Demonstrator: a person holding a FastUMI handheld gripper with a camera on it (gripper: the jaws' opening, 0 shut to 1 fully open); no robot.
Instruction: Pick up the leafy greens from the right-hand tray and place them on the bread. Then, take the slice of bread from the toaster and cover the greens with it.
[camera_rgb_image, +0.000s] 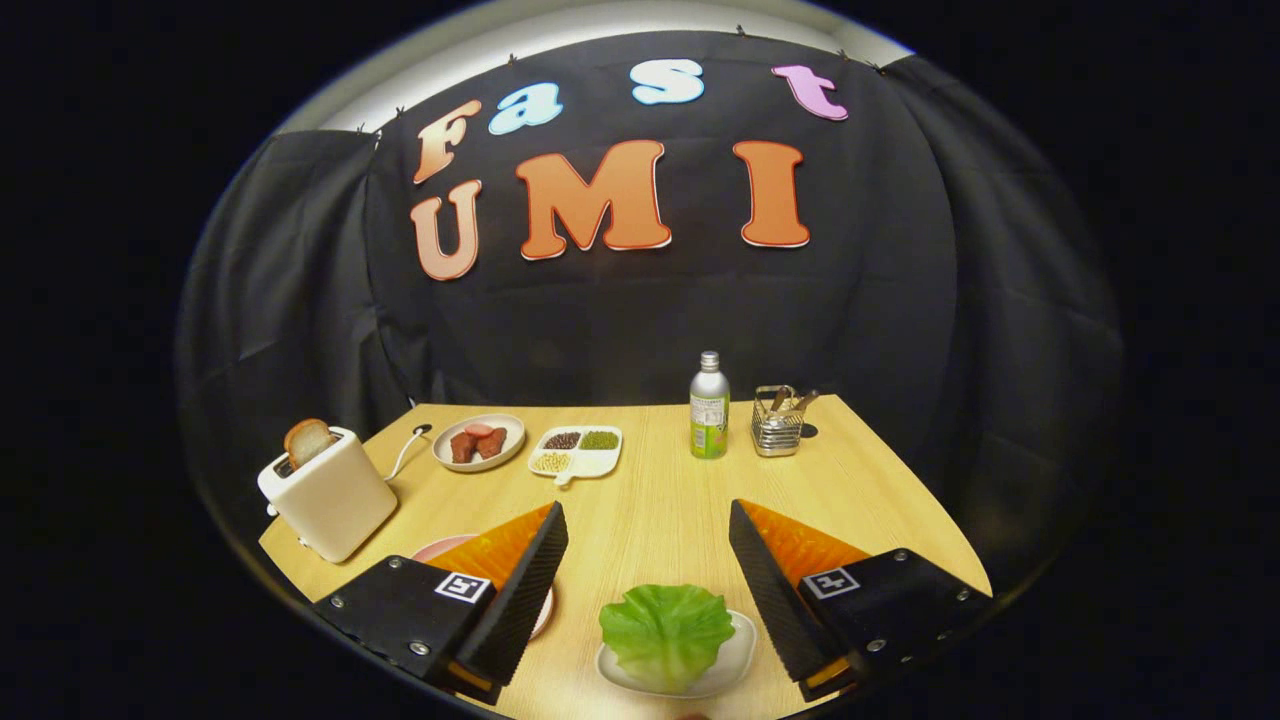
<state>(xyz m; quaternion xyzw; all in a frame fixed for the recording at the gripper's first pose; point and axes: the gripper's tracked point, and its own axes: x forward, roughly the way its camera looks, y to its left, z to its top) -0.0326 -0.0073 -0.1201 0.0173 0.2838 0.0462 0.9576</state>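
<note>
Low over the pale wooden table (660, 500), the gripper (648, 520) spreads its fingers wide, empty; between them lies the crinkled green lettuce leaf (667, 630) on a small white tray (742, 655).

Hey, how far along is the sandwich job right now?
Nothing looks done yet. The lettuce leaf lies on its small white dish, between the open fingers of the gripper, which touch nothing. The bread slice stands in the toaster. Left: grasp the lettuce, lay it on the bread, then cover it with the toaster slice.
</note>
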